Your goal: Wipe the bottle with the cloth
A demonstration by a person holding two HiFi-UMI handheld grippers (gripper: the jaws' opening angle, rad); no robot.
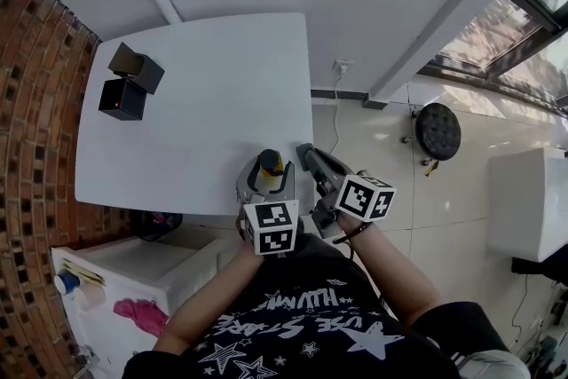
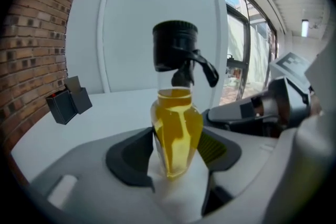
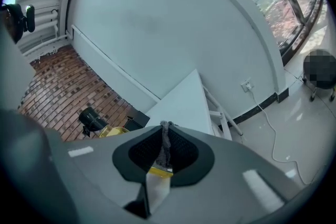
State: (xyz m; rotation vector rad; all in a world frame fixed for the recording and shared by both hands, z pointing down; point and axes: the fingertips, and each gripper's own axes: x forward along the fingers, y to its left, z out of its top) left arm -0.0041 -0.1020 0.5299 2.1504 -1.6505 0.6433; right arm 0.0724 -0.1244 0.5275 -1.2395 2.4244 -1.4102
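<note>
A clear bottle point(image 1: 269, 166) of yellow liquid with a black pump cap stands near the front edge of the white table point(image 1: 195, 120). My left gripper point(image 1: 268, 178) is shut on it. In the left gripper view the bottle's point(image 2: 176, 134) lower body sits between the pads of the left gripper point(image 2: 177, 153), both touching it. My right gripper point(image 1: 306, 153) hovers just right of the bottle, past the table's right edge. It is shut on a thin grey cloth point(image 3: 166, 141) that sticks up between the pads of the right gripper point(image 3: 165, 148). From there the bottle point(image 3: 97, 123) shows low at the left.
Two black boxes point(image 1: 130, 82) stand at the table's far left, near the brick wall point(image 1: 35, 102). A white cabinet point(image 1: 133, 280) with a pink item point(image 1: 138, 313) is below the table's front edge. A round black stool point(image 1: 438, 130) and a wall cable point(image 1: 335, 102) are on the tiled floor to the right.
</note>
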